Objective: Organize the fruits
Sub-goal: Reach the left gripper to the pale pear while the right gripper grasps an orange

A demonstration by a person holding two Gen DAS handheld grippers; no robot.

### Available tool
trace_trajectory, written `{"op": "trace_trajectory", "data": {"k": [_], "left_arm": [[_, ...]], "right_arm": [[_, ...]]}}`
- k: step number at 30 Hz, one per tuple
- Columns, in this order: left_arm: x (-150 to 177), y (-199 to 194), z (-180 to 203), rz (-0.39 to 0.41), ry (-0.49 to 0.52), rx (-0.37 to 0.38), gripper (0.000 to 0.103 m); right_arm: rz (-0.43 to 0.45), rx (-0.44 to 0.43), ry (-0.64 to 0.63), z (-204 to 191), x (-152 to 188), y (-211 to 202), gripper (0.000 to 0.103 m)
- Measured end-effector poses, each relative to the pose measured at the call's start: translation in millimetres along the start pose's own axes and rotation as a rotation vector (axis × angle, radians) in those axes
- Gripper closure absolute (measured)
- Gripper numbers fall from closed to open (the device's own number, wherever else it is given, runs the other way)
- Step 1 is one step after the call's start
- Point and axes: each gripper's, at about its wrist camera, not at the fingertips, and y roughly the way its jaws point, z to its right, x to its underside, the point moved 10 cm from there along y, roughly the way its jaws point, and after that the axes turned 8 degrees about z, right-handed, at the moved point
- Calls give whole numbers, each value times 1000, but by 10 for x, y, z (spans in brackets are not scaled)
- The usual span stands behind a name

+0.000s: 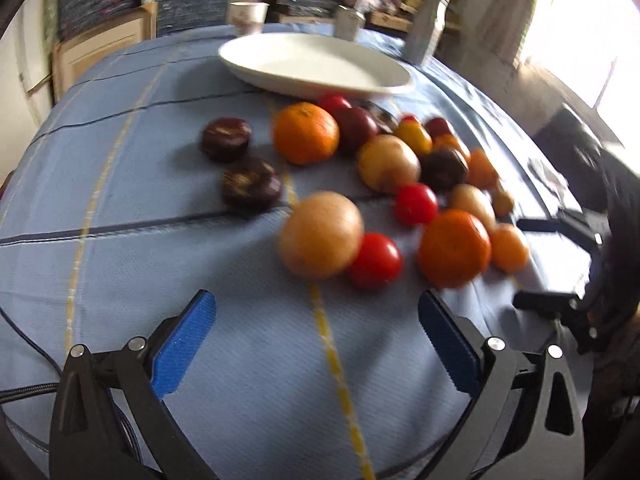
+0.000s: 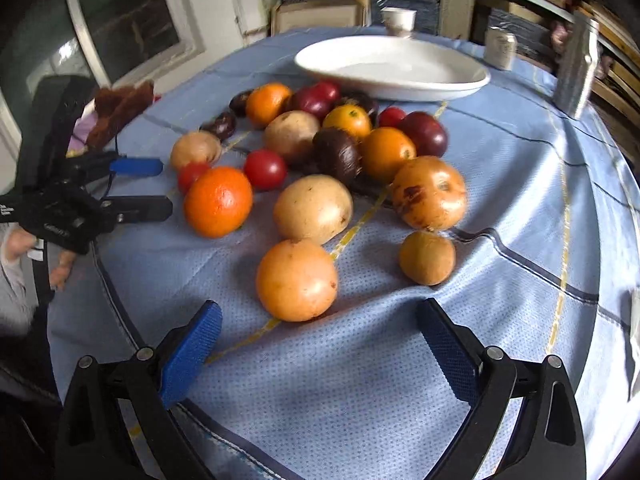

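At the bottom of the right wrist view the right gripper (image 2: pixel 320 344) stands spread with nothing between its pads; the left gripper (image 1: pixel 316 332) is likewise spread and empty in its own view. Just beyond the right gripper, at frame centre, a pale orange fruit (image 2: pixel 297 280) lies on the blue cloth (image 2: pixel 360 380), with the rest of the fruit pile (image 2: pixel 320 160) behind it. Toward the top, the white plate (image 2: pixel 440 84) looks bare, though its far rim is hard to see. Sorting seems not yet begun; every fruit is left to place.
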Motion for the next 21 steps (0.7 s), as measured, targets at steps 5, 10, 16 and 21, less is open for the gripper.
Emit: {"op": "trace_trajectory", "data": {"k": [5,10,16,21], "left_arm": [[-158,25,62,23,11,51,4],[-188,87,227,14,75,72,4],[-258,133,333,19,109,109,13],[-394,208,225,32,161,61,35]], "right_arm": [[67,-23,-66,-148,-114,-95,24],[5,-44,-71,-149,-106,48,58],[7,-47,-62,-137,-105,40,59],[10,-52,-46,-121,-95,34,63]]}}
